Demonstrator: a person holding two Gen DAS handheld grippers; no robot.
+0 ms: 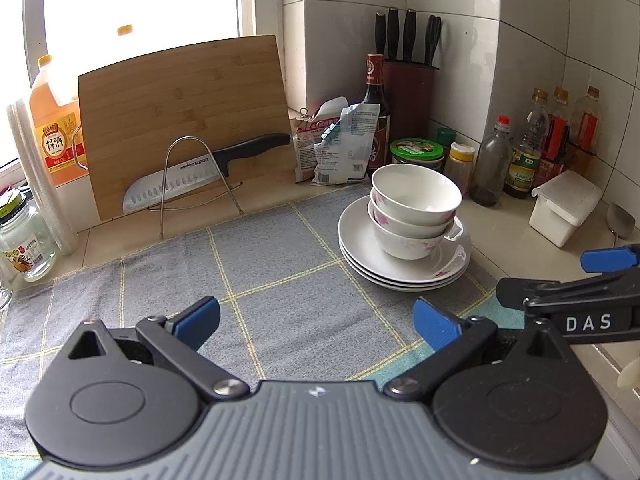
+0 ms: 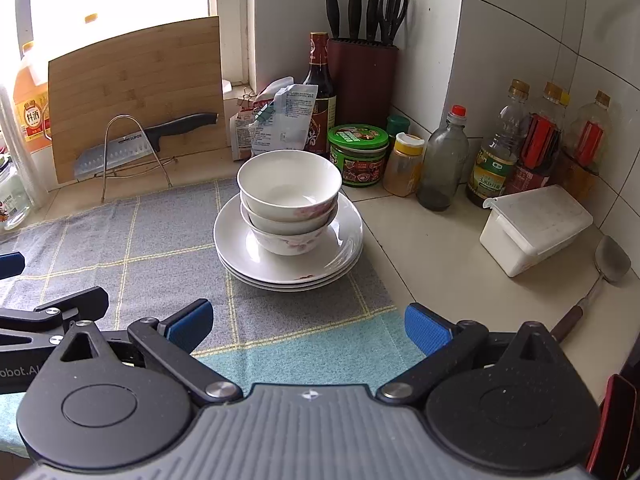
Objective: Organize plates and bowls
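Three white bowls [image 1: 416, 196] with pink flowers are nested on a stack of three white plates [image 1: 360, 248], at the right edge of a grey checked cloth [image 1: 256, 264]. The right wrist view shows the same bowls [image 2: 289, 184] and plates [image 2: 236, 244] straight ahead. My left gripper [image 1: 316, 322] is open over the cloth, nearer than the stack and left of it, holding nothing. My right gripper [image 2: 308, 326] is open too, empty, in front of the stack. The right gripper's fingers [image 1: 608, 260] show at the right edge of the left wrist view.
A bamboo cutting board [image 1: 184, 120] and a knife [image 1: 176, 188] on a wire rack stand at the back left. Sauce bottles [image 2: 444, 160], jars, a knife block [image 2: 360, 76] and a white lidded box [image 2: 536, 228] crowd the tiled corner. A spatula [image 2: 600, 276] lies at right.
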